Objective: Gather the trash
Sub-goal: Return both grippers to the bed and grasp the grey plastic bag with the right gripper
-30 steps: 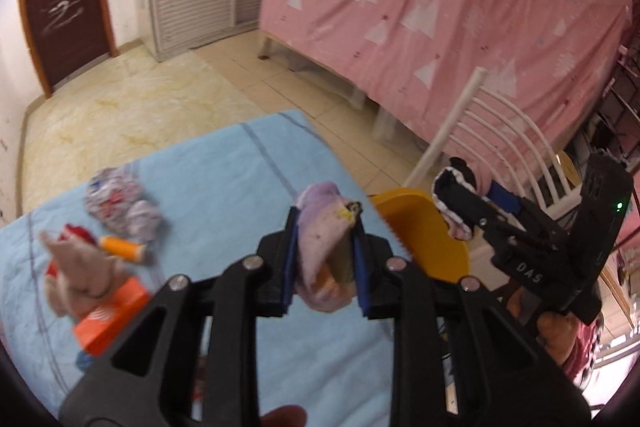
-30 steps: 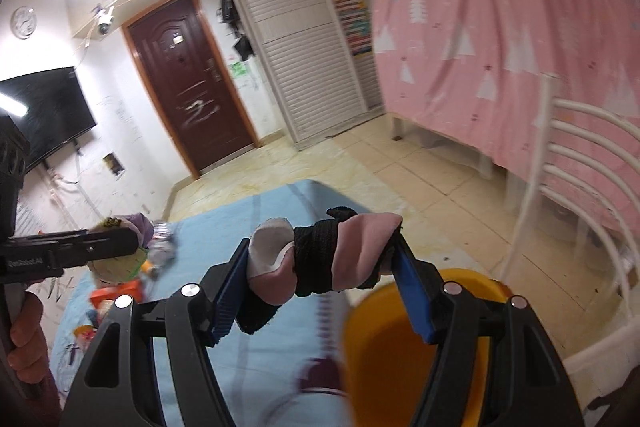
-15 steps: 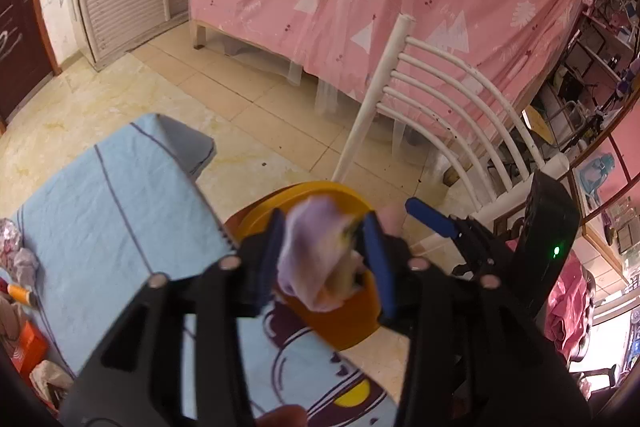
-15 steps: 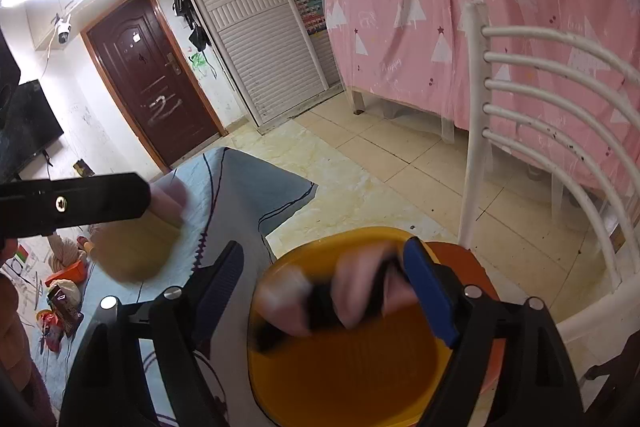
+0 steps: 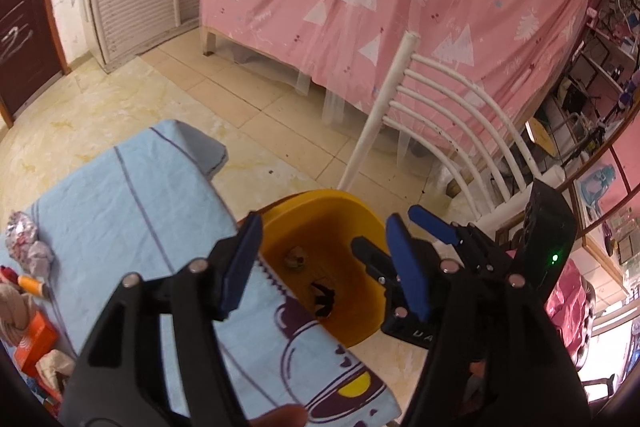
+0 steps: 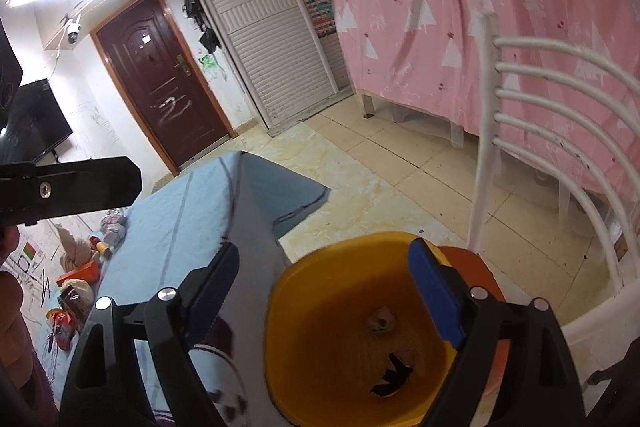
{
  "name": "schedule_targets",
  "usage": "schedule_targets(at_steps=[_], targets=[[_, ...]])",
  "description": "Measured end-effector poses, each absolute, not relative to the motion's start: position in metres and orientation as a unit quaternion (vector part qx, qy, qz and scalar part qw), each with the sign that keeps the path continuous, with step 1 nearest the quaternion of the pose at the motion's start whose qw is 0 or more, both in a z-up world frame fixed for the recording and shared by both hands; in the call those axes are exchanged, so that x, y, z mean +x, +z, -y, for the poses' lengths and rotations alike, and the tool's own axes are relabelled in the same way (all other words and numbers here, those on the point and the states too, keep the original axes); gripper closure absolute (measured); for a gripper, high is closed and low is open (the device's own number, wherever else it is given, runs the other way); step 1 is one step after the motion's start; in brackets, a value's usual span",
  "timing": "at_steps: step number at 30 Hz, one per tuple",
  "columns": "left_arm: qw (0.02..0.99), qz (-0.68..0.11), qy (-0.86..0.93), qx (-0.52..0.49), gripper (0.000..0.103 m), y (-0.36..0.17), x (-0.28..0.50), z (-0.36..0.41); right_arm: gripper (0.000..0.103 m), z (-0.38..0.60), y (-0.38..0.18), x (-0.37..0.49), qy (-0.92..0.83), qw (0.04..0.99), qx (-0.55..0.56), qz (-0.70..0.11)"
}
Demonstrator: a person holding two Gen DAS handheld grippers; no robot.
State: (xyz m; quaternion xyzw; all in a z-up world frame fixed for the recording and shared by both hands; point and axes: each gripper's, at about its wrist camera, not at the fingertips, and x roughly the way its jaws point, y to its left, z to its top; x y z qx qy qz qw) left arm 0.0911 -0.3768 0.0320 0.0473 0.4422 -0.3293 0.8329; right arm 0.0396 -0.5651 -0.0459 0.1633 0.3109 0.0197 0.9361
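Bench (image 5: 120,195) under the blue cloth is far from cleared. Leftover clutter sits at the 9 o'clock side of the left wrist view: an orange box (image 5: 34,341), a beige plush lump (image 5: 16,307), a small orange spool (image 5: 30,283), a crumpled foil-like wad (image 5: 22,233) and a greyish wad (image 5: 40,259) just beside it. More litter shows at 8 o'clock in the right wrist view, too small to identify.

Yellow bin (image 6: 320,327) stands on an orange seat off the bench corner, by the white chair (image 5: 448,131). Two pieces lie on its floor: a pale crumpled wad (image 6: 380,319) and a dark scrap (image 6: 392,379), near each other but apart. So I judge one drop-off round done, several pickups left.

Left gripper (image 5: 324,263): jaws spread wide, nothing between the blue pads, hanging above the bin's near rim.

Right gripper (image 6: 324,291): jaws equally wide, empty, straddling the bin mouth without visibly touching it.

Next call, my guess: both swing toward 9 o'clock for the remaining bench litter.
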Motion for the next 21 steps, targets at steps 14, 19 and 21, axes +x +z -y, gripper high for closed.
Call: schedule_targets(at_steps=[14,19,21], targets=[[0.884,-0.403,-0.236,0.023,0.034,0.063,0.098,0.25,0.023,0.448,0.002,0.078,0.099,0.941,0.088,-0.31],[0.899,-0.397,-0.186,0.012,0.032,0.066,0.102,0.191,0.023,0.403,0.011,0.097,0.126,0.938,0.069,-0.316],[0.902,-0.396,-0.173,0.01,0.032,0.067,0.102,0.173,0.023,0.386,0.015,0.103,0.136,0.936,0.062,-0.318]])
